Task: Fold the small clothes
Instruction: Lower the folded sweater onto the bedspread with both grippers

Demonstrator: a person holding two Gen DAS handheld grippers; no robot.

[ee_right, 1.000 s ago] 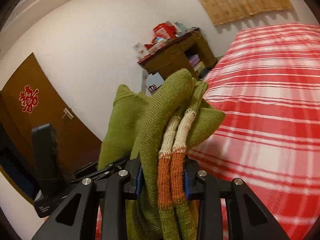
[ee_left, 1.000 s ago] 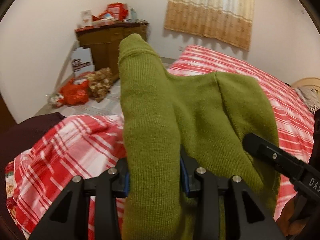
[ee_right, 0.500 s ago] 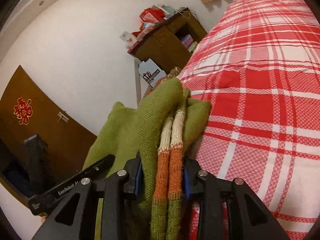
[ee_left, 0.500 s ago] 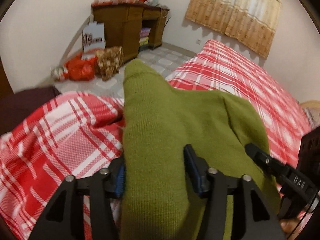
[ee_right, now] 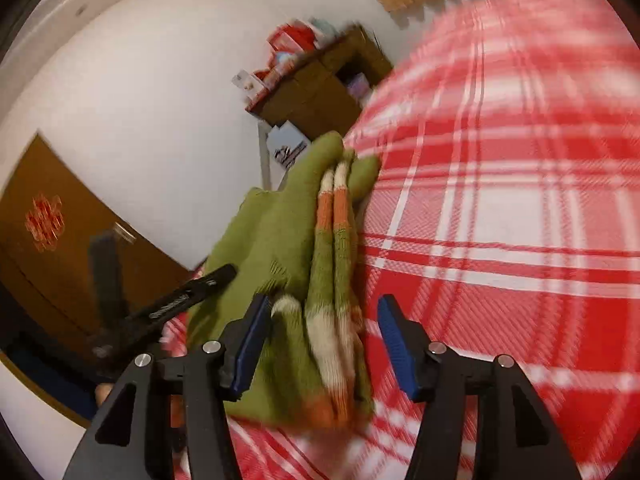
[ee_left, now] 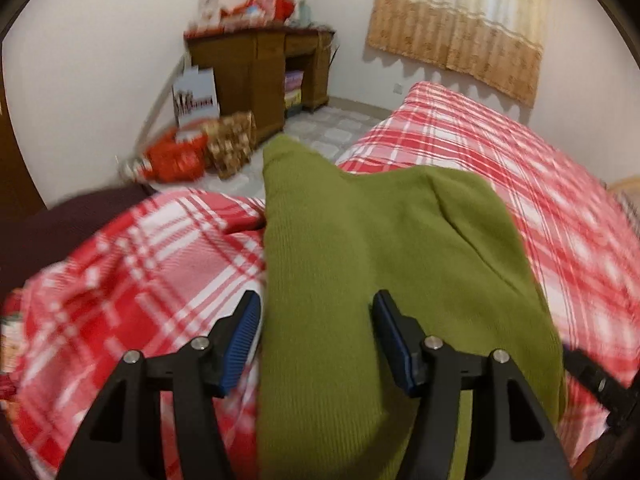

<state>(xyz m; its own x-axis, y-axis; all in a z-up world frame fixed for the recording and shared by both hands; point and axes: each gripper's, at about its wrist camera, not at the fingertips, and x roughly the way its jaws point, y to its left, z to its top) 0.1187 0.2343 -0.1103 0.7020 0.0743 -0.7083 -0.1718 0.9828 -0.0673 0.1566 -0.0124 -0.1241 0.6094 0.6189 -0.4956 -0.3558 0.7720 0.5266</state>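
Note:
A small olive-green knitted garment [ee_left: 360,248] lies folded on the red-and-white plaid bedspread [ee_left: 520,184]. My left gripper [ee_left: 316,320] is open, its blue pads on either side of the cloth. In the right wrist view the garment [ee_right: 280,232] shows orange and cream striped cuffs [ee_right: 334,208] along its folded edge. My right gripper [ee_right: 320,324] is open too, with the striped edge lying loose between the pads. The left gripper's black finger [ee_right: 188,296] shows beside the cloth.
A brown wooden desk [ee_left: 260,68] with red boxes on top stands against the far wall. Red and patterned bags [ee_left: 200,152] lie on the tiled floor. A curtain [ee_left: 460,20] hangs at the back. A brown door [ee_right: 52,248] is on the left.
Both grippers went from shut on the garment to open. The garment came down from the air onto the bedspread.

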